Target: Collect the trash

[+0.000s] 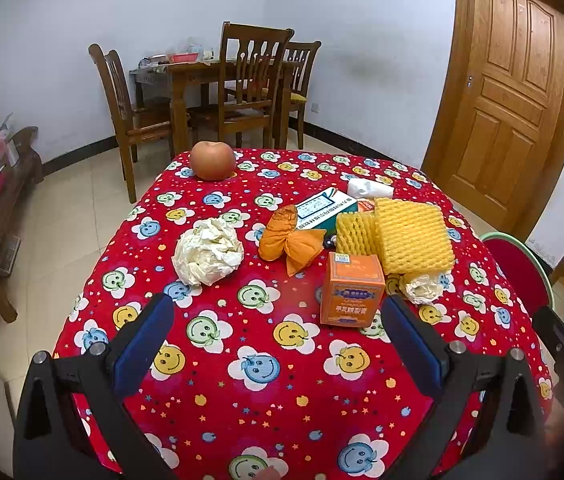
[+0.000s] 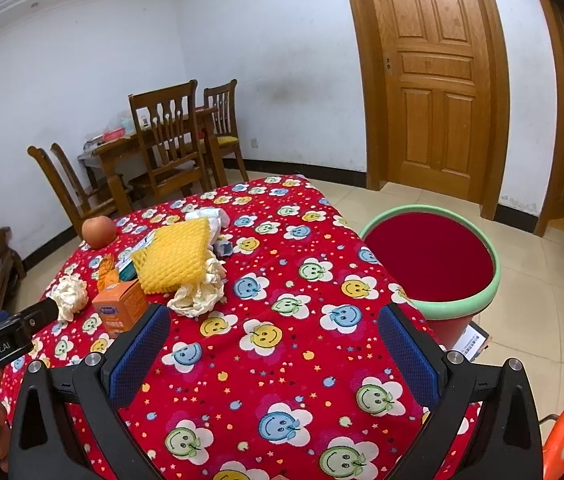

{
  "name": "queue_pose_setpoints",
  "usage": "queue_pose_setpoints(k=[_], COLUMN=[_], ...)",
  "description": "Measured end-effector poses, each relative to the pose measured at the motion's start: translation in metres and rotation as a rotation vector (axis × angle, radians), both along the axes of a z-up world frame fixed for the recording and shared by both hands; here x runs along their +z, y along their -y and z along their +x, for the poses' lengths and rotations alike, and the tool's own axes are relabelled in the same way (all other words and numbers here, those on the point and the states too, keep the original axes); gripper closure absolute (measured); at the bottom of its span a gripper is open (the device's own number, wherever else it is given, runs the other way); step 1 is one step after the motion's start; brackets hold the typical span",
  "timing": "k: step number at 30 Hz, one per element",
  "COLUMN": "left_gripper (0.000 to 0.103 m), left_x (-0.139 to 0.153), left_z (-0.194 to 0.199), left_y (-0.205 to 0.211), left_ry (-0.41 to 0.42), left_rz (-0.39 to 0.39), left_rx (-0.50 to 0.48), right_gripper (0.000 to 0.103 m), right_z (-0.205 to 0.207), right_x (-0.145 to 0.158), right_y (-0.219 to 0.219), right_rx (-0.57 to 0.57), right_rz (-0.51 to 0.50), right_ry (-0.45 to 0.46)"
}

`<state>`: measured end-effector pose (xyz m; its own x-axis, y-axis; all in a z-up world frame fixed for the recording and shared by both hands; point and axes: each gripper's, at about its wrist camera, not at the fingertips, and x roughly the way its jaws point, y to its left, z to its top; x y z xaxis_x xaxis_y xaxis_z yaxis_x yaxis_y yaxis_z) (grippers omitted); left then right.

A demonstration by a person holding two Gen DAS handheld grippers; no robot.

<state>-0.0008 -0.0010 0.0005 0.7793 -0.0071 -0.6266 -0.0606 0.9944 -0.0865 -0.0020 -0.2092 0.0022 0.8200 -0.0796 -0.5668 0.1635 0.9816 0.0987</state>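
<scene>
Trash: a loose cluster lies mid-table on the red patterned tablecloth (image 1: 266, 380): a crumpled paper ball (image 1: 208, 250), an orange cloth bundle (image 1: 290, 240), an orange carton (image 1: 352, 290), a yellow foam net (image 1: 412, 236), a second paper wad (image 1: 422, 286) just beside the carton, a printed box (image 1: 324, 206) and a white tissue (image 1: 368, 189) behind.
Not trash: an apple (image 1: 213, 159) sits apart near the far edge.
Bin: a red bucket with a green rim (image 2: 430, 308) stands on the floor just beside the table's right edge.
Left gripper (image 1: 278, 320): jaws spread wide, holding nothing, hovering short of the carton.
Right gripper (image 2: 274, 332): jaws likewise apart and empty, over bare cloth near the paper wad.
Progress: judged barely begun; no trash shows inside the bucket.
Risk, crowding: closing on the carton could catch or shove the touching wad and net.
Risk, cloth: fingers scraping low may drag the tablecloth and roll the apple off.
Risk, grip: light paper may slip out over the floor.
</scene>
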Motion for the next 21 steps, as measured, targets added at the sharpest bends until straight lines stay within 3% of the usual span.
queue_pose_setpoints(k=[21], left_gripper=[0.001], left_x=[0.0006], left_z=[0.0005], left_y=[0.0005], left_ry=[-0.003], left_rz=[0.003], left_rx=[0.001], right_gripper=[0.0], right_z=[0.0015], right_x=[-0.0048], right_y=[0.0007], right_rx=[-0.005], right_rz=[0.013], right_ry=[-0.012])
